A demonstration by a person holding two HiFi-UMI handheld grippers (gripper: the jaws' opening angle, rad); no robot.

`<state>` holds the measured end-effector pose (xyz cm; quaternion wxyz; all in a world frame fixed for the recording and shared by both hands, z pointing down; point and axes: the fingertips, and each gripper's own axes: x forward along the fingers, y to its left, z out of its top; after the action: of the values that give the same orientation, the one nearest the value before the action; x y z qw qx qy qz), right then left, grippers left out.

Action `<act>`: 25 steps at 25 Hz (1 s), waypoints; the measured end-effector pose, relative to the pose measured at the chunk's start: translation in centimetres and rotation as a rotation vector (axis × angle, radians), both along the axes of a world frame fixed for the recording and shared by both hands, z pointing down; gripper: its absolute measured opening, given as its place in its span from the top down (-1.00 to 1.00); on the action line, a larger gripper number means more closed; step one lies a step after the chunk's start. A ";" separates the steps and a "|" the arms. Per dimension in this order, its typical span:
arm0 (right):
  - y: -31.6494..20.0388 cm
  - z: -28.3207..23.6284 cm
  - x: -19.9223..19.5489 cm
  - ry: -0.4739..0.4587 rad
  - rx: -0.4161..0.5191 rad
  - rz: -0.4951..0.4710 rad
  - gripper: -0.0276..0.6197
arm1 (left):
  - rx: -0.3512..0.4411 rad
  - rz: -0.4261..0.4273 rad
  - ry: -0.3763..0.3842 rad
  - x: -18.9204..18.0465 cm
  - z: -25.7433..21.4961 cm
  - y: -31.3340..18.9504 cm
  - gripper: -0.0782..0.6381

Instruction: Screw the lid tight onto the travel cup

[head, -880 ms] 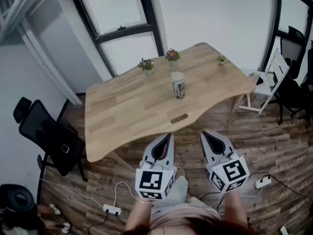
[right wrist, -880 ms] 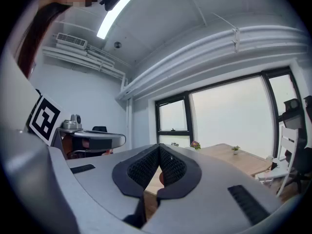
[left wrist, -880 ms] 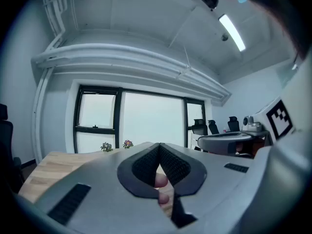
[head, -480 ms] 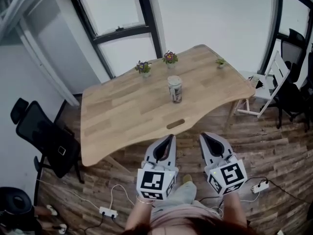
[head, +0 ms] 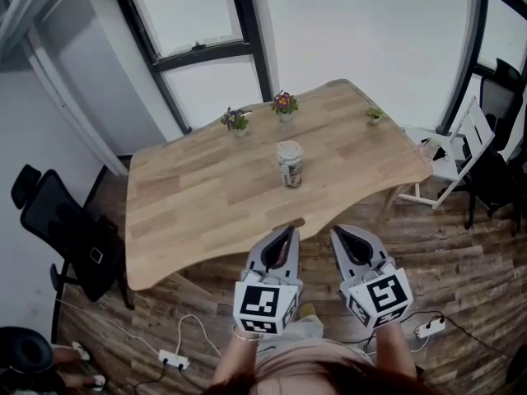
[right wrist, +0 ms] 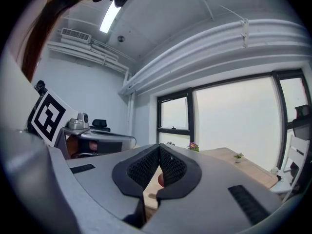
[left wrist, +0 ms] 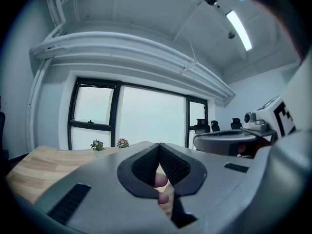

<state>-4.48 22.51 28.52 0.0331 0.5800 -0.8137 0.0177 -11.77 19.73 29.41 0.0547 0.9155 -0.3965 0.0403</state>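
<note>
At table (head: 189, 196) centre, travel cup (head: 289, 164), well inside edges

Mid-tabletop (head: 198, 196): travel cup (head: 289, 164). At its 10, 12 and 2 o'clock, along the far edge: left plant (head: 235, 120), middle plant (head: 285, 103), right plant (head: 375, 114). At 6 and 5 o'clock, beyond the near edge: left gripper (head: 286, 230), right gripper (head: 339, 231).

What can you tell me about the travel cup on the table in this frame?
The travel cup stands upright near the middle of the wooden table, nearer the camera than a small flowering potted plant. It is a short cylinder with a pale top, seemingly a lid, and a light body bearing dark print too small to read. Only the table touches it.
</note>
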 end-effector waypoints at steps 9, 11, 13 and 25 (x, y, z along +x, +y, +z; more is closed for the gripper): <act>-5.7 0.1 1.4 0.003 -0.045 -0.059 0.91 | -0.060 -0.027 0.006 1.8 1.6 -5.2 0.77; -6.7 0.2 1.7 0.007 -0.051 -0.067 0.91 | -0.072 -0.029 0.012 2.1 2.0 -6.0 0.77; -7.6 0.1 1.8 0.010 -0.054 -0.075 0.91 | -0.084 -0.030 0.012 2.3 2.4 -6.6 0.77; -12.6 1.0 3.1 -0.009 -0.089 -0.136 0.91 | -0.159 -0.022 0.012 5.0 5.3 -9.6 0.57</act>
<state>-1.42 9.91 29.52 0.0564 0.5214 -0.8497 0.0539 -6.73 10.09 34.76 0.1303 0.9040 -0.4020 0.0654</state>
